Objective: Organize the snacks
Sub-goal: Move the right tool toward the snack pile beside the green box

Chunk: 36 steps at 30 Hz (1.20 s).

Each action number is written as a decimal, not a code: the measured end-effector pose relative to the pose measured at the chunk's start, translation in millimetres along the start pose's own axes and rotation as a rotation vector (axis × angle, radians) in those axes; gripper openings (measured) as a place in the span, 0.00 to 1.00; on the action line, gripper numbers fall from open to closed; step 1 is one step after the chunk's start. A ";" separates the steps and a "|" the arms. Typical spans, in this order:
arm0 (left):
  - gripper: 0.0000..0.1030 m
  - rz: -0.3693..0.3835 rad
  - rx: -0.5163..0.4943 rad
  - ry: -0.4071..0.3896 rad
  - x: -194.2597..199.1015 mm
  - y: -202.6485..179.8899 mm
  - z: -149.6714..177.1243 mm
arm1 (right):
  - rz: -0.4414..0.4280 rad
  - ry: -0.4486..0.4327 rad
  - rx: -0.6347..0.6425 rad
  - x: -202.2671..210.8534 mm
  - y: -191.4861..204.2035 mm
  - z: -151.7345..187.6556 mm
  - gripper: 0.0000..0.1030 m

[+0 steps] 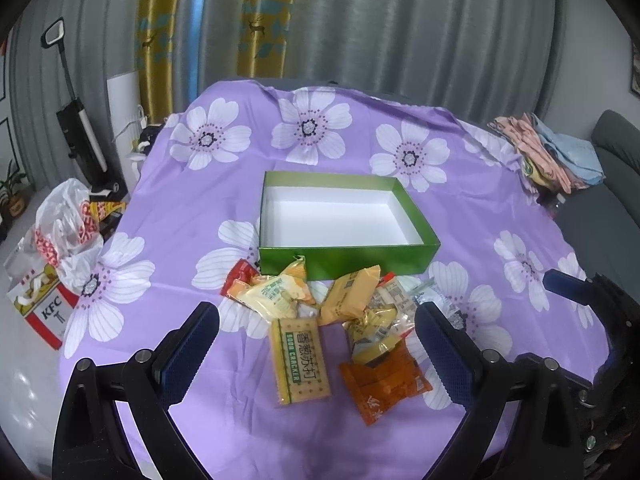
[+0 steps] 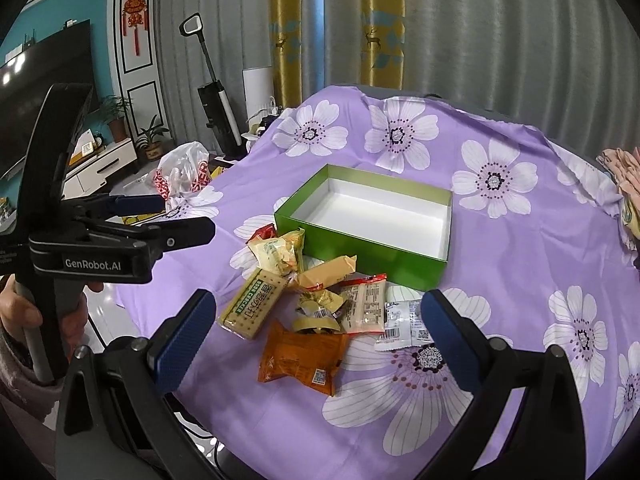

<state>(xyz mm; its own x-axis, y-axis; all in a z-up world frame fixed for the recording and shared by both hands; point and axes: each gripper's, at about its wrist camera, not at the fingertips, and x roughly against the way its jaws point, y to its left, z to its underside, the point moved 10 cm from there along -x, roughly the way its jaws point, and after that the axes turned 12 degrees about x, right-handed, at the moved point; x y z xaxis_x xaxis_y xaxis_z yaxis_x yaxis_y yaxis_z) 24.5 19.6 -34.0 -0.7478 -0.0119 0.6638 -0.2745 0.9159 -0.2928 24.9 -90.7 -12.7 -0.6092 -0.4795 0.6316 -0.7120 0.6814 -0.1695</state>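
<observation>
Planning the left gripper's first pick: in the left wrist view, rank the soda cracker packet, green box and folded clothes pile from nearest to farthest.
1. Soda cracker packet, between the left gripper fingers.
2. Green box, behind the snack pile, table centre.
3. Folded clothes pile, far right edge.

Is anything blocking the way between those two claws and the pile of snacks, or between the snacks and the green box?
Nothing visible does. The left gripper and right gripper both hover open above the snack pile, with only air between. The green box sits open and empty just behind the pile on the purple floral cloth.
</observation>
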 end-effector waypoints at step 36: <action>0.95 -0.012 -0.065 0.047 -18.9 -25.5 16.8 | -0.019 0.053 -0.095 -9.9 -19.7 32.5 1.00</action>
<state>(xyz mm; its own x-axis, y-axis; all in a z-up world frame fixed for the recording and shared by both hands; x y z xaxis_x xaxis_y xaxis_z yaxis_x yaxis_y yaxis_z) 35.5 -10.3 -50.6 -0.7149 -0.0058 0.6992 -0.2423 0.9401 -0.2399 33.6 -117.4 -40.1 -0.5751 -0.4646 0.6733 -0.6855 0.7229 -0.0867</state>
